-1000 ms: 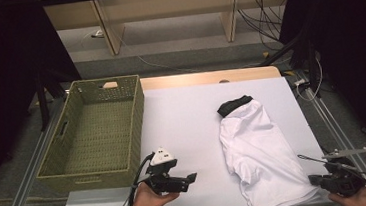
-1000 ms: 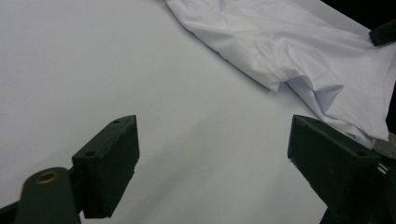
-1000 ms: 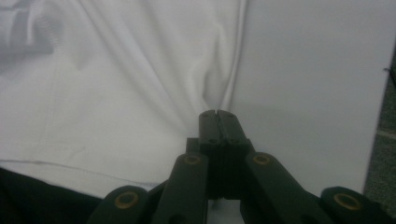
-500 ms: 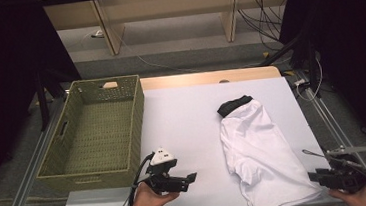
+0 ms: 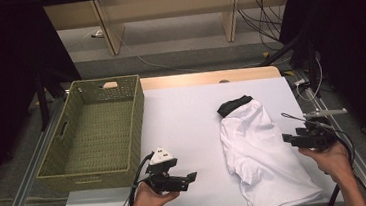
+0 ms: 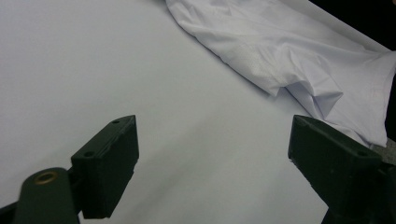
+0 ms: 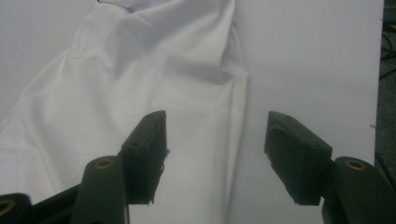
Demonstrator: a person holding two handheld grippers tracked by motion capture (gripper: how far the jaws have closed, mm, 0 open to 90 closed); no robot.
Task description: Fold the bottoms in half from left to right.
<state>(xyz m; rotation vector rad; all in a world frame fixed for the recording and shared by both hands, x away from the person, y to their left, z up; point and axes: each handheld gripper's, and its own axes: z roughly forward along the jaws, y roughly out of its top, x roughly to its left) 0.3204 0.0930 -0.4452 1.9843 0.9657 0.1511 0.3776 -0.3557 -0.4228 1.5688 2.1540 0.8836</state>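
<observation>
White shirt (image 5: 263, 158) lying crumpled on counter (image 5: 187, 112) beside green basket (image 5: 95, 130); left tongs (image 5: 190, 177) and right tongs (image 5: 287, 138) both with jaws apart, holding nothing.

Counter (image 5: 192, 117): white top, pale wood strip along the far edge. Basket (image 5: 95, 128): olive green, woven lattice pattern on walls and base. Shirt (image 5: 260, 151): plain white, with a black collar (image 5: 234, 105) at the far end. Left hand-held gripper (image 5: 191, 176): black body and jaws, light grey three-cornered plate on top, brass-coloured rivet at the jaw pivot. Right hand-held gripper (image 5: 287, 138): black, with black cable and brass-coloured rivets. Floor (image 5: 176, 43): grey. Shelving (image 5: 163, 9): pale wood.
</observation>
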